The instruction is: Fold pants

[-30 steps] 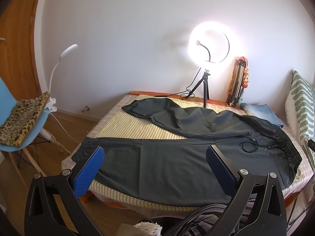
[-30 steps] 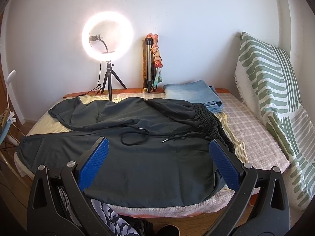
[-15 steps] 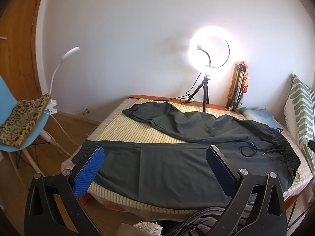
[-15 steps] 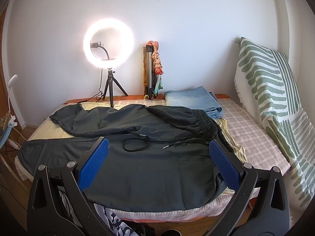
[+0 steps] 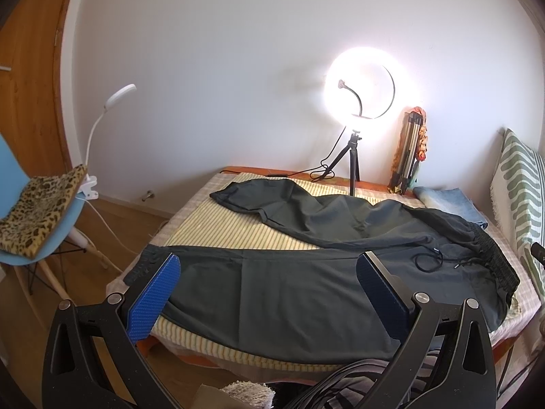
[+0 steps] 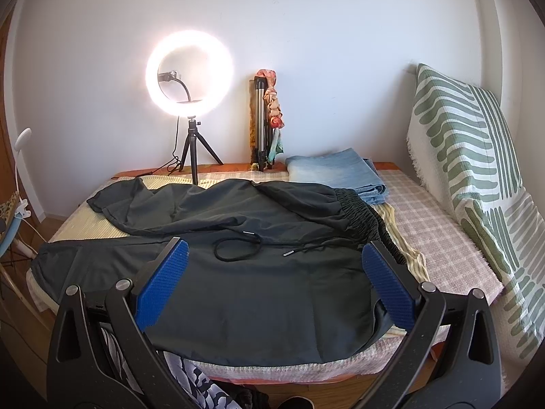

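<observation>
The dark pants (image 5: 306,293) are spread flat across the bed (image 5: 218,225), filling the middle of both views. The near leg runs along the bed's front edge toward the lower left of the left wrist frame, the other leg angles off toward the back left, so they sit in a loose V. The elastic waistband (image 6: 361,214) is bunched up right of centre in the right wrist view, and the black drawstring (image 6: 238,245) is curled in a loop on the fabric just in front of it.

The left gripper (image 5: 269,293) hangs over the near leg, blue pads wide apart, nothing between them. Same for the right gripper (image 6: 272,283), spread open above the waist end, not touching the cloth as far as I can see.

Behind the pants, some folded blue jeans (image 6: 337,173) lie at the back right of the bed. A lit ring light (image 6: 189,75) on a small tripod stands at the back edge, with a folded tripod (image 6: 262,122) leaning on the wall beside it. A green-striped pillow (image 6: 470,156) is propped up on the right. At the far left of the left wrist view there's a blue chair (image 5: 41,235) with a leopard-print cushion (image 5: 41,208) and a white clip lamp (image 5: 102,126).
</observation>
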Available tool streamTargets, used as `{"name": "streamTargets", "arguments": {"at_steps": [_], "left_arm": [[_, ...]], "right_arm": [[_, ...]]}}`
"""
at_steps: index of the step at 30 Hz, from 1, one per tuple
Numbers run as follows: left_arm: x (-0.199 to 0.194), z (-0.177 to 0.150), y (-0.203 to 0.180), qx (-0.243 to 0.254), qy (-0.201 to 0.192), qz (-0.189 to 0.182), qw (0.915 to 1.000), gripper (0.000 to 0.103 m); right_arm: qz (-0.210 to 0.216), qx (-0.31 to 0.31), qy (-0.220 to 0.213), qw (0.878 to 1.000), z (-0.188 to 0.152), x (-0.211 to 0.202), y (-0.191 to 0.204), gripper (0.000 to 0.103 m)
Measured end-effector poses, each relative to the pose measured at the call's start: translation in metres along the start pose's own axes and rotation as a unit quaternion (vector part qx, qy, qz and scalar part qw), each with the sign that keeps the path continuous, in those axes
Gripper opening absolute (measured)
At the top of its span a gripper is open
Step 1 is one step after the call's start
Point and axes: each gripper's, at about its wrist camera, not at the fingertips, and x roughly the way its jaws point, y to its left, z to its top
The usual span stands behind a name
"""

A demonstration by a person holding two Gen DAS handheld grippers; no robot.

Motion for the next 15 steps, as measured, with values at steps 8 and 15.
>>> {"name": "streamTargets", "arguments": {"at_steps": [8, 15], "left_arm": [[0.0006, -0.0005, 0.001, 0.0, 0.002, -0.001, 1.0, 0.103], [0.0042, -0.0019, 0.0037, 0.006, 0.002, 0.007, 1.0, 0.103]], "right_arm": [[0.001, -0.001, 0.002, 1.0, -0.002, 0.0007, 0.0007, 0.103], [0.007, -0.004, 0.005, 1.0, -0.0051, 0.0049, 0.0015, 0.103]]}}
